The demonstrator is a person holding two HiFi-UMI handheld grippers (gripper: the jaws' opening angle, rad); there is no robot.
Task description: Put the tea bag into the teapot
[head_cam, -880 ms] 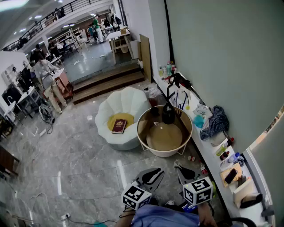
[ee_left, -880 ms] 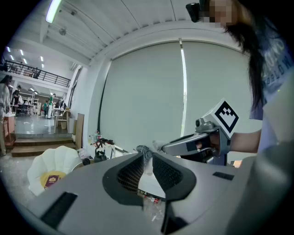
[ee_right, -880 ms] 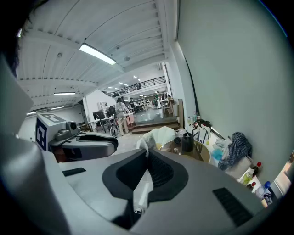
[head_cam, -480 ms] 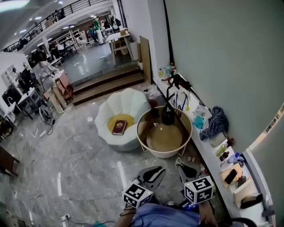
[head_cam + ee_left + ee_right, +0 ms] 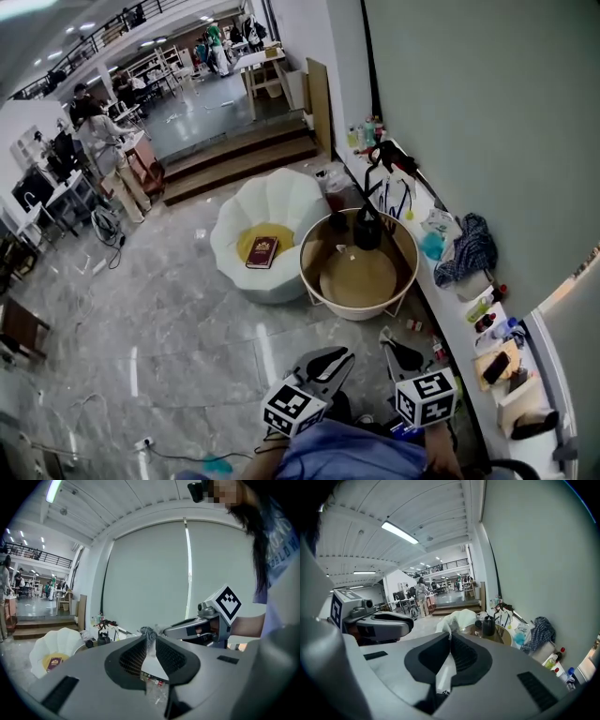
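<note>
A: What could have tripped me up there?

B: Both your tools were pinched together on nothing: the left gripper and the right gripper hung low over the floor, well apart from the round table. The teapot stood on it near the far rim; a pale scrap beside it was probably the tea bag, too small to be sure. Reaching in with closed jaws, you'd likely have nudged the bag or knocked the pot.

A: And the room?

B: Glossy grey stone floor, a white shell chair holding a red book, a cluttered ledge along the wall, people far off
</note>
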